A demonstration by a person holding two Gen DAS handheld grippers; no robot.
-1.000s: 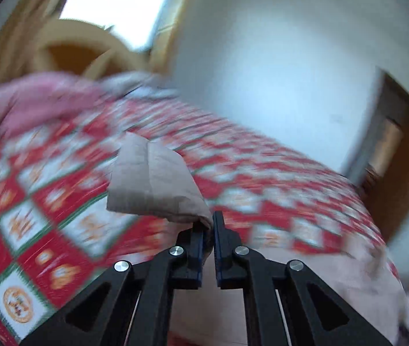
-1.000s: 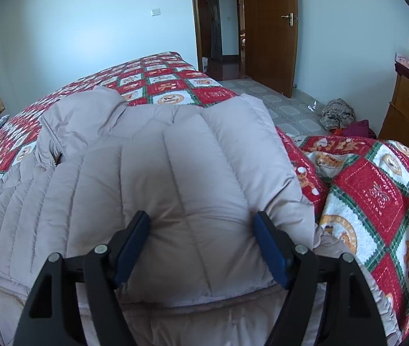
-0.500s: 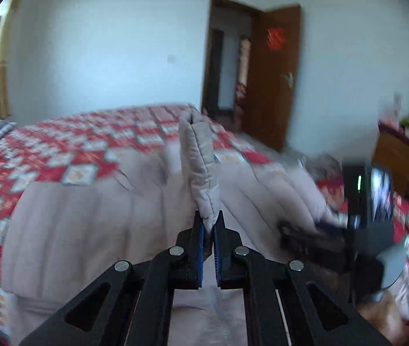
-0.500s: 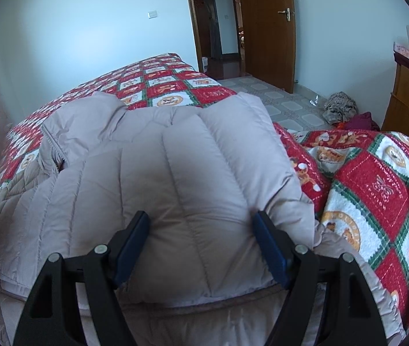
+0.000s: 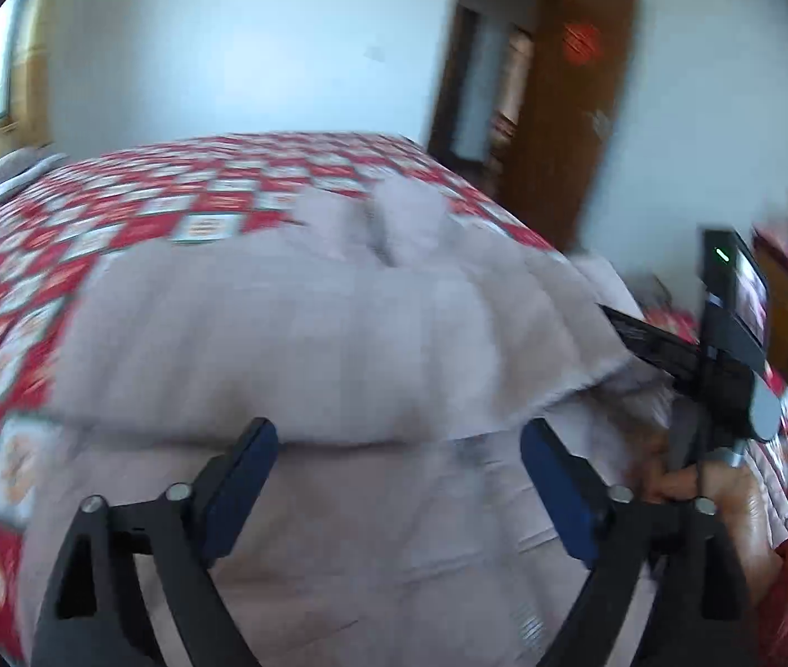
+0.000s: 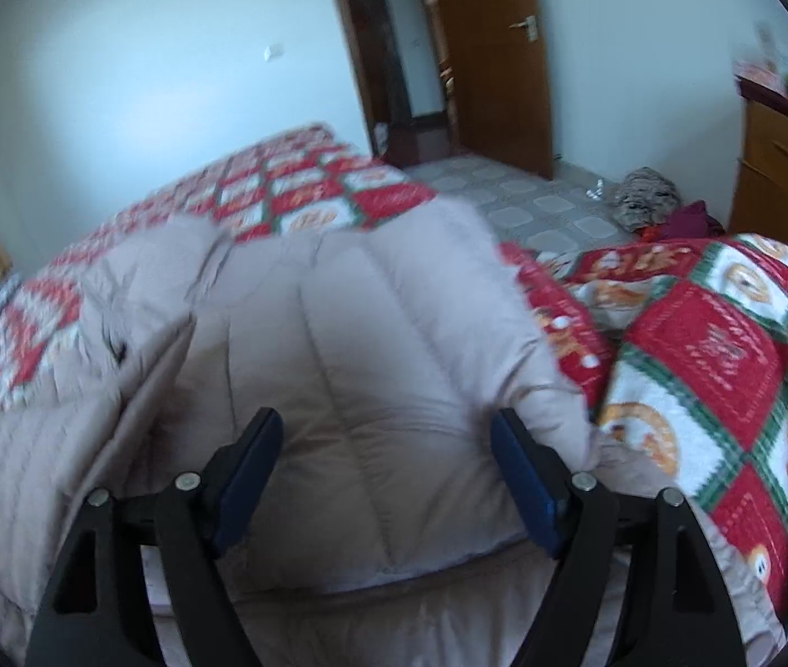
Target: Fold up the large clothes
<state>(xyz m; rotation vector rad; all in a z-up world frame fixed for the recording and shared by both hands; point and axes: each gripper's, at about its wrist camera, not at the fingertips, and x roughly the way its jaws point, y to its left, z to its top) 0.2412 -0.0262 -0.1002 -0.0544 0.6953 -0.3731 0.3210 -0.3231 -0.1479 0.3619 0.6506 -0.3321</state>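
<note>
A pale pink-grey quilted down jacket (image 5: 310, 333) lies spread on a bed covered by a red, white and green checked bedspread (image 5: 88, 222). My left gripper (image 5: 396, 433) hovers low over the near part of the jacket. Its jaws are opening, and only the flat jacket surface shows under the gap, with nothing pinched. In the right wrist view the jacket (image 6: 366, 344) has a folded panel lying on top. My right gripper (image 6: 387, 422) stands open astride the near end of that panel, its pads apart from the fabric. The view is motion-blurred.
A hand (image 5: 727, 500) in a red sleeve holds the other gripper at the right of the left wrist view. Beyond the bed are a tiled floor (image 6: 533, 194), a brown door (image 6: 488, 55), a wooden dresser (image 6: 783, 167) and a heap of clothes (image 6: 644, 200).
My left gripper carried a pinched jacket flap across the bed toward the right gripper, then let it go and opened; the flap now lies on the jacket. The right gripper stayed put.
</note>
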